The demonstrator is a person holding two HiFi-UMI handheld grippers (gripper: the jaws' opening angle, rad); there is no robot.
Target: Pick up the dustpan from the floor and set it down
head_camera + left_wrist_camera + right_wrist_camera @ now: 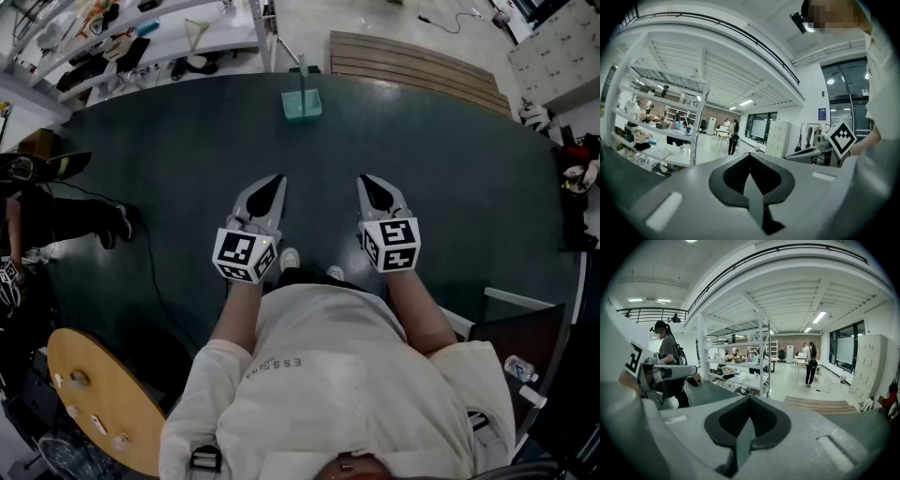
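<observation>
The teal dustpan [301, 101] stands on the dark floor mat [169, 159] with its thin handle pointing up, well ahead of both grippers. My left gripper [273, 181] and right gripper [367, 181] are held side by side in front of the person's body, both aimed toward the dustpan and far short of it. Each is shut with nothing between its fingers. The left gripper [750, 158] points almost level and the right gripper [749, 400] tilts slightly down. In both gripper views the jaws meet along a closed seam. Neither gripper view shows the dustpan.
A slatted wooden platform [412, 61] lies beyond the mat at the back right. White shelving [141, 37] with clutter runs along the back left. A person in black [56, 220] stands at the left by a cable. A round wooden board [98, 398] sits at the near left.
</observation>
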